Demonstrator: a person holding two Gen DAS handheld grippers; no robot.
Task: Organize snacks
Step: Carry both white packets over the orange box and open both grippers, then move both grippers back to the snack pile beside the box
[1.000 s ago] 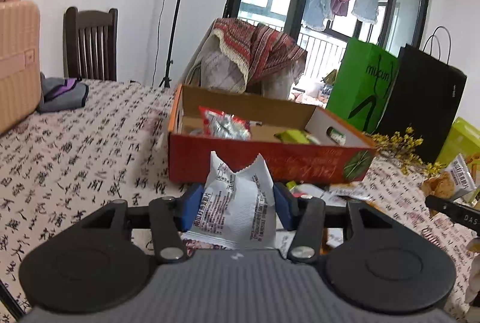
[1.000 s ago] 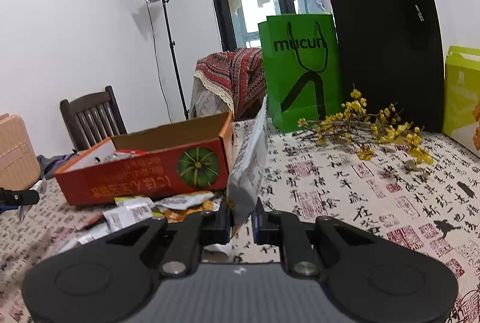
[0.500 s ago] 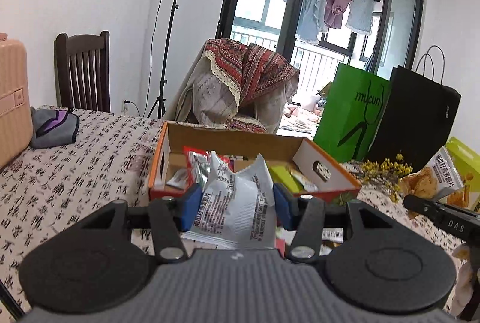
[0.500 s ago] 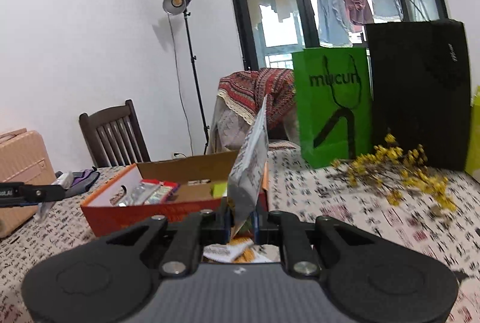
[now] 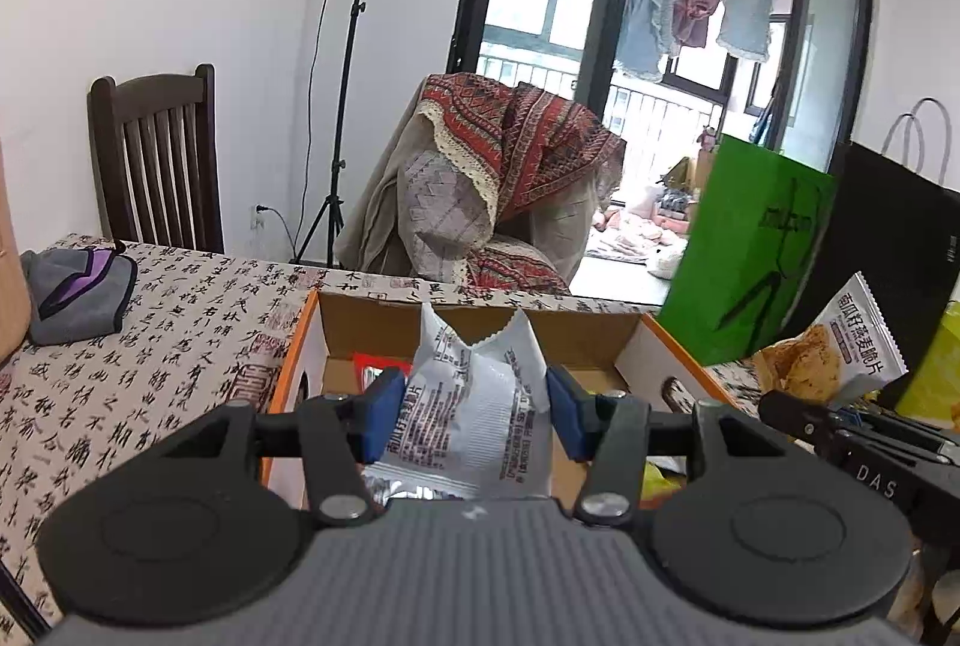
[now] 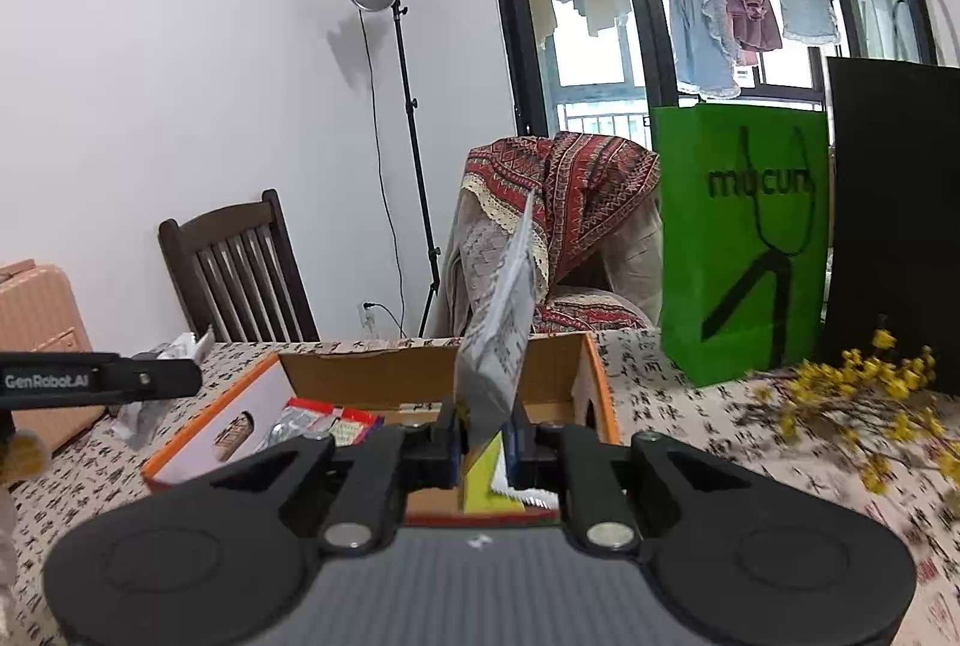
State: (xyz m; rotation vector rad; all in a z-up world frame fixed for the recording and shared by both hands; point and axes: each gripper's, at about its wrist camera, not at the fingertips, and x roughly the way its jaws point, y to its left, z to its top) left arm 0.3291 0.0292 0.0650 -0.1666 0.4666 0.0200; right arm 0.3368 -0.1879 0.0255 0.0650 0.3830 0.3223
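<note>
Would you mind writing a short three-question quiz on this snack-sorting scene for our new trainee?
1. True or false: the left gripper holds a white snack packet by its two side edges.
2. Which bag stands directly beside the black bag? A. red B. green C. blue
3. Fill in: the right gripper pinches its packet above the open cardboard ____.

Key: 1 true; 2 B, the green bag; 3 box.
</note>
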